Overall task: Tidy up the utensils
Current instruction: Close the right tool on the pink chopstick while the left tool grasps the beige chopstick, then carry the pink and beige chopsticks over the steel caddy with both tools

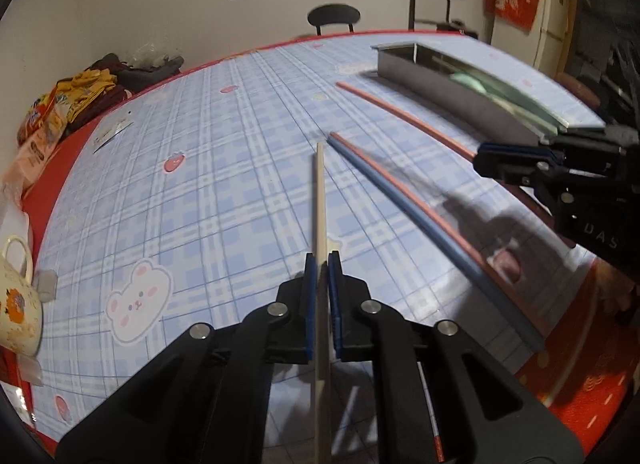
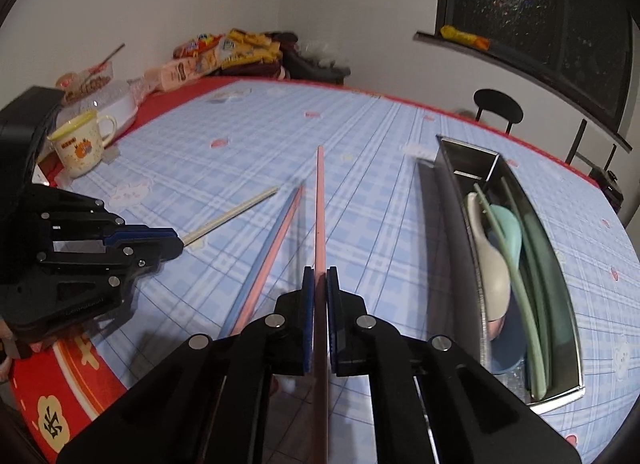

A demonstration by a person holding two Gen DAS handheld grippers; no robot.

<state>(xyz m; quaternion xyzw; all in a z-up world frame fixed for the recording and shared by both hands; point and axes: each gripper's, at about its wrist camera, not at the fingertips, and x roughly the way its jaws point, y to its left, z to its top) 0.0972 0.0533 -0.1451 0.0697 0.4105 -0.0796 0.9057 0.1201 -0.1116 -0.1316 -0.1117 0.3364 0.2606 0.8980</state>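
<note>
Pointing away, cream chopstick (image 1: 321, 200) and pink chopstick (image 2: 320, 200)

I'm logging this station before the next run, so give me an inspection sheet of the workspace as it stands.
Surface: table under a blue plaid cloth with bunny prints, red cloth beneath.
Job's things: metal tray holding spoons and green chopsticks; blue chopstick and pink chopstick lying side by side on the cloth.
Clutter: mug, snack packets, white lidded container.
Grippers: left gripper shut on cream chopstick; right gripper shut on red chopstick.
Cables: nothing seen.
Surroundings: black chair, dark window, white walls.
</note>
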